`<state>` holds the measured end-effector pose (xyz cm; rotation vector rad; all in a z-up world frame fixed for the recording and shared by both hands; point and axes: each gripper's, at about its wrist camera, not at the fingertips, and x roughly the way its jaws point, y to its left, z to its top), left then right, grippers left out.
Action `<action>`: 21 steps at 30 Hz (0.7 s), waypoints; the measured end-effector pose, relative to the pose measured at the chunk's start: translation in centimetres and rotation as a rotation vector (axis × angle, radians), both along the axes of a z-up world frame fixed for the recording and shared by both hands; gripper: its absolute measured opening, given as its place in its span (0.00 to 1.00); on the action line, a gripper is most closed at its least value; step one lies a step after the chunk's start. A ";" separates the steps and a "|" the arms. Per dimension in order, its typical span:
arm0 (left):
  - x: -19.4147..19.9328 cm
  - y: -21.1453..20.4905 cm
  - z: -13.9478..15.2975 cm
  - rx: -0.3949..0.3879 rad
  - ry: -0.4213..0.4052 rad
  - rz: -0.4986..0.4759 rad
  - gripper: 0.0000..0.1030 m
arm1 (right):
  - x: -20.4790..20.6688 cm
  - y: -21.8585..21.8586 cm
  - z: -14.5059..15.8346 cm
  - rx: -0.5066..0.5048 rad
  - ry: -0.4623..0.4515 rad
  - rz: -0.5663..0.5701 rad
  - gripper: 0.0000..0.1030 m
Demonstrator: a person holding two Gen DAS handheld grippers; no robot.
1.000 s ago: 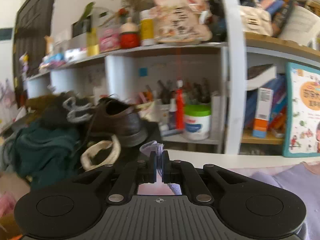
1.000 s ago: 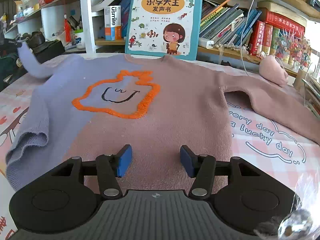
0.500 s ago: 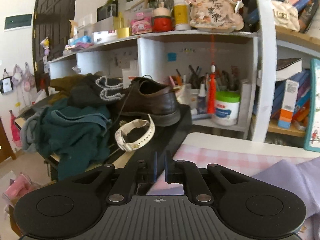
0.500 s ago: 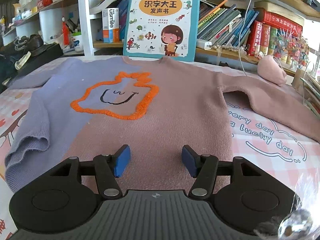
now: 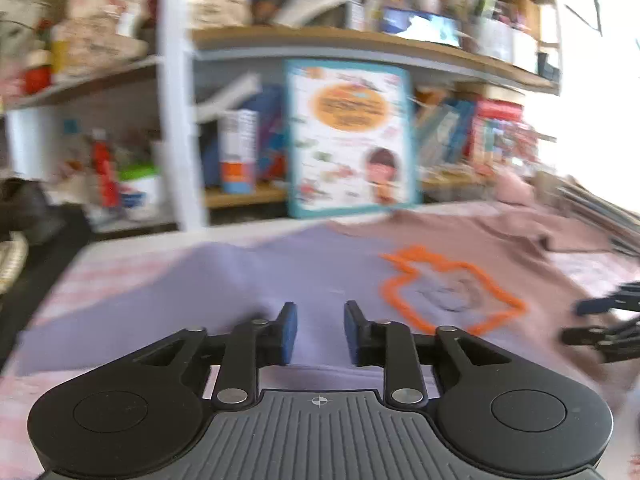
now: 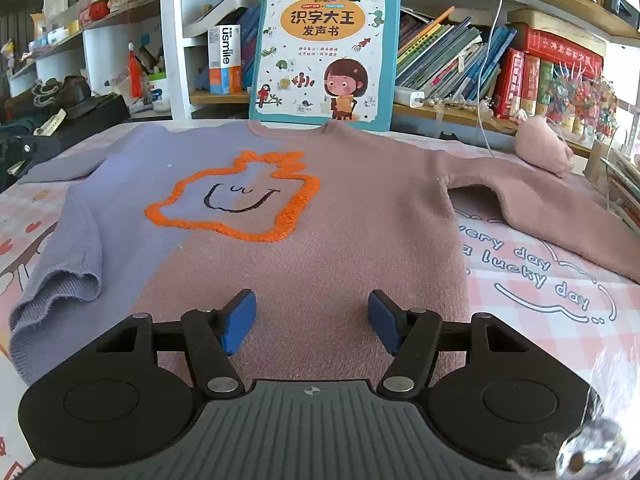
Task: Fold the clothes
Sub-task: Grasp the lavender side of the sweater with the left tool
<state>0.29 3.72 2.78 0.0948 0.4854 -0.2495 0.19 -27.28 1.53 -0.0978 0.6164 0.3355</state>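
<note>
The sweater [image 6: 352,216] lies flat, face up, on my pink checked table cover [image 6: 552,312], collar just below the upright children's book [image 6: 326,50]. My right gripper [image 6: 312,320] hovers over the sweater's pink hem, jaws apart and opening, nothing between them. My left gripper [image 5: 318,332] is over the sweater's lilac half, jaws opening and empty; that view is blurred.

- The left gripper [image 5: 317,330] has let go of the sweater [image 6: 360,216] sleeve [image 6: 60,168], swung over the purple half; its jaws are opening, empty.
- The right gripper [image 6: 312,320] jaws are opening wider.
</note>
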 end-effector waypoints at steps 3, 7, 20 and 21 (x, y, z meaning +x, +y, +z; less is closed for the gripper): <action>0.7 -2.6 -0.7 0.067 0.047 -0.072 0.42 | 0.1 -0.1 -0.1 -0.002 0.002 -0.014 0.66; 1.3 -4.5 -1.8 0.069 0.125 -0.141 0.44 | 0.1 -0.1 -0.1 -0.002 0.004 -0.020 0.67; -4.0 -9.2 -3.6 0.238 0.085 -0.254 0.04 | 0.2 -0.3 -0.1 0.006 0.007 -0.023 0.68; -4.4 -8.7 -3.4 0.236 0.086 -0.219 0.04 | 0.2 -0.3 -0.1 0.006 0.007 -0.023 0.68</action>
